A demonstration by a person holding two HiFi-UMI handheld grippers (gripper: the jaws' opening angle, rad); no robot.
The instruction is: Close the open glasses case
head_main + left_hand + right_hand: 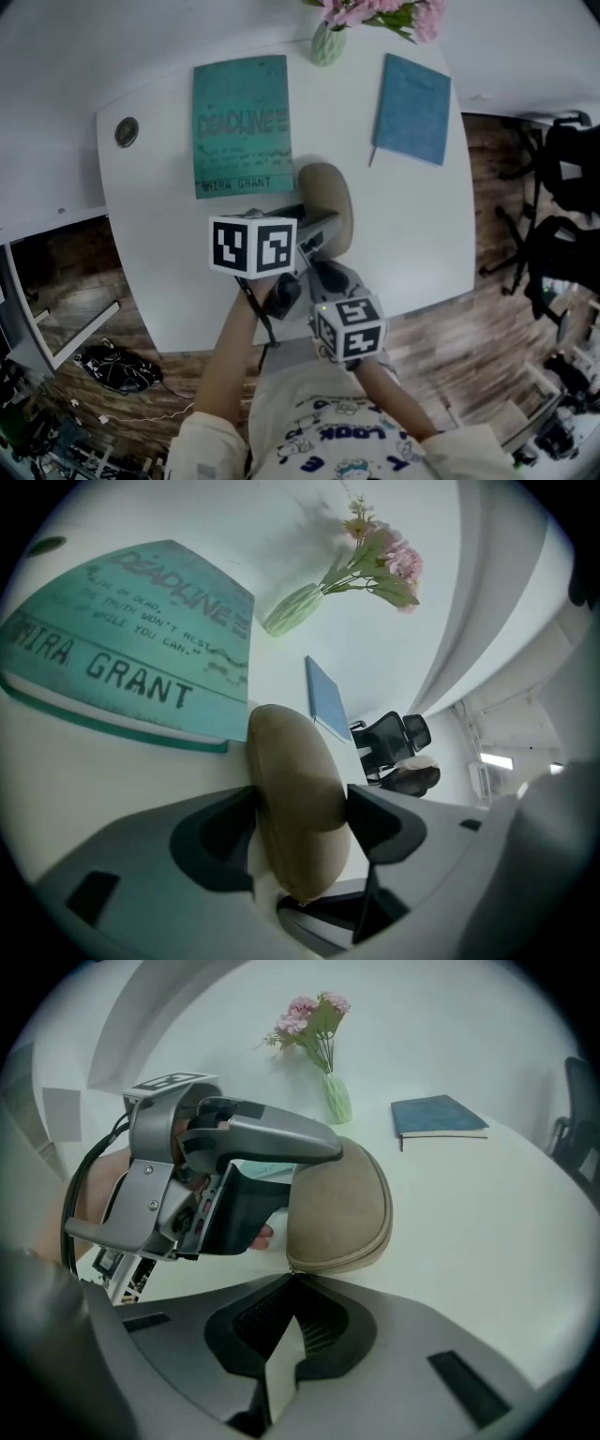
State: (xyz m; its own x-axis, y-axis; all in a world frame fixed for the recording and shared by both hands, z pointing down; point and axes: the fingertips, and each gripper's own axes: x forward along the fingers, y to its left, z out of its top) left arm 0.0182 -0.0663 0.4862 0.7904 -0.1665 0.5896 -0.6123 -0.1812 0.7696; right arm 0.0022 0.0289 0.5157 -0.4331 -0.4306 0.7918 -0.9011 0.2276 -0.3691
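Observation:
The tan glasses case (324,192) lies on the white table (412,225), just below the teal book. Its lid looks down, with the seam running round its near end (342,1208). My left gripper (319,228) comes in from the left and straddles the case (295,799). Its jaws stand wide, one close on each side, and I see no firm squeeze. In the right gripper view one left finger (309,1145) lies over the case top. My right gripper (291,1277) is shut, its tips right at the case's near end. Whether anything is pinched there I cannot tell.
A teal book (242,127) lies at the back left and a blue notebook (412,108) at the back right. A green vase of pink flowers (328,42) stands at the far edge. A round grommet (127,131) sits at the left. Dark office chairs (562,187) stand beyond the right table edge.

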